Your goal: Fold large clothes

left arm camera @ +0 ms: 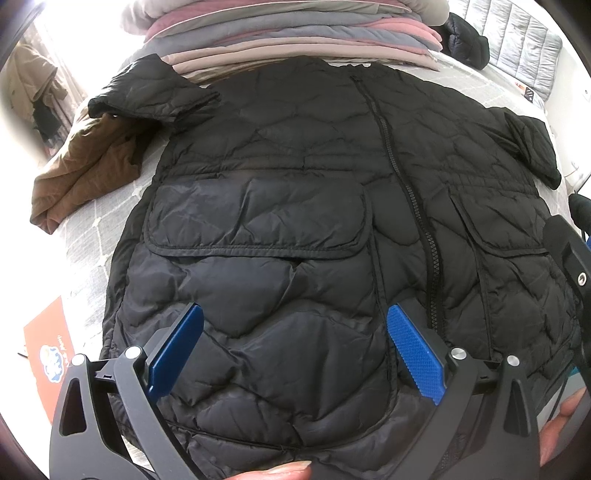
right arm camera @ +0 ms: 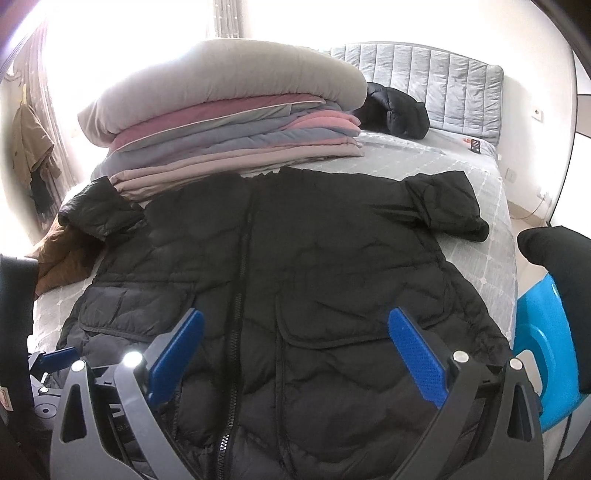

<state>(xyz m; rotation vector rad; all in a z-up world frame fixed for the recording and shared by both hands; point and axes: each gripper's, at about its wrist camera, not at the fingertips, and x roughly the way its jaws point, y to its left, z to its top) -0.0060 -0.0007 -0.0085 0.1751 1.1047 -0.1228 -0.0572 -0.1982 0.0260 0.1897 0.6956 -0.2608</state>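
Black quilted jacket (right arm camera: pixel 280 266) covering mid-frame bed (right arm camera: pixel 491 258), stacked folded bedding (right arm camera: pixel 236 136) blocking upper centre against collar, brown garment (right arm camera: pixel 59 258) crowding left sleeve, bare bedsheet strip free at right, blue chair (right arm camera: pixel 546 347) lower right.

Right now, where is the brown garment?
The brown garment lies crumpled on the bed, left in both views, beside the black jacket and partly under its sleeve.

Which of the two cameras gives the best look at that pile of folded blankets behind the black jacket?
The right wrist view: the pile of blankets shows whole there, with the grey roll on top, beyond the jacket. The left wrist view cuts off the top of the pile at the picture's upper edge, showing only its lower layers.
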